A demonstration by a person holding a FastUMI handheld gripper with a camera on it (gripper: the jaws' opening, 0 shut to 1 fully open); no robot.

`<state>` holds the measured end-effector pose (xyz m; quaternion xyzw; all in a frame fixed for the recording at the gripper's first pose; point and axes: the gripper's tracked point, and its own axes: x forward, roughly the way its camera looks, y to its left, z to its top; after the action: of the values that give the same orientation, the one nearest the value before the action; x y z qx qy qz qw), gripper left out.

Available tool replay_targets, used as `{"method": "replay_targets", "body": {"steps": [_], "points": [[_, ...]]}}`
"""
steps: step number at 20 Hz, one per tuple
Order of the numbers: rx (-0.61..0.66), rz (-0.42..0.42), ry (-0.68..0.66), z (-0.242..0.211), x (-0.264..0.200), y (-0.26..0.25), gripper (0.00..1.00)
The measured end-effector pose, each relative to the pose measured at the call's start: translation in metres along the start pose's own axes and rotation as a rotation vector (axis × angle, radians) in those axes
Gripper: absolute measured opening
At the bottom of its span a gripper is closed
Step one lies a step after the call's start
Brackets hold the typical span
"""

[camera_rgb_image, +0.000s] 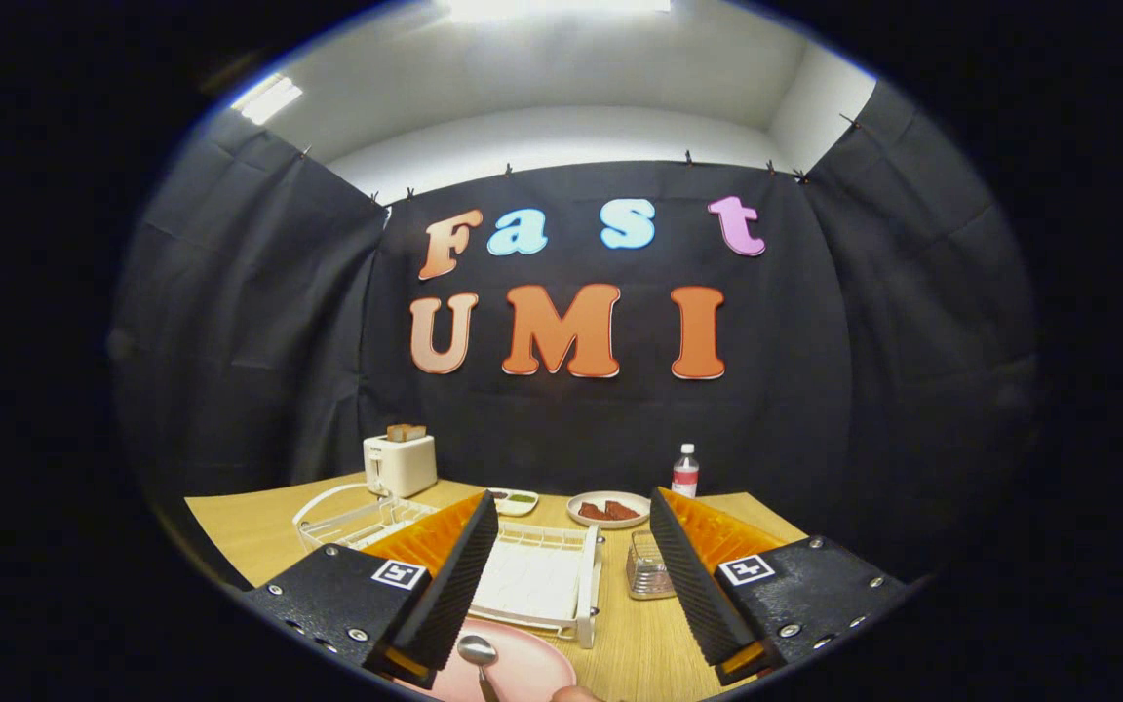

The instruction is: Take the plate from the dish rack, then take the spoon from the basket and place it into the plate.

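My gripper point(572, 499) is open, its fingers spread wide above the wooden table with nothing between them. Low between the finger bases lies a pink plate point(527, 673) on the table. A metal spoon point(477, 651) rests on that plate, bowl end facing away, close to the left finger's base. Just beyond the plate stands the white dish rack point(537, 582), with no plate in it. The small wire basket point(646, 567) sits to the rack's right, beside the right finger.
A second white wire rack point(352, 520) and a white toaster point(400, 464) stand at the back left. A small dish point(515, 501), a plate of brown food point(608, 509) and a bottle point(685, 471) line the back. A fingertip point(576, 694) shows by the pink plate.
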<state>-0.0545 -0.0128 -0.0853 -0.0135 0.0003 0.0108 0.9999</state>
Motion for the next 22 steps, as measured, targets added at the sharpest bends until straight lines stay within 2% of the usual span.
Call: {"method": "replay_targets", "body": {"steps": [4,9,22], "points": [[0.015,-0.052,-0.060,0.039,-0.007,-0.013,0.93],[-0.017,-0.115,-0.070,0.054,-0.017,-0.023,0.95],[0.023,-0.126,-0.068,0.049,-0.007,-0.015,0.95]]}}
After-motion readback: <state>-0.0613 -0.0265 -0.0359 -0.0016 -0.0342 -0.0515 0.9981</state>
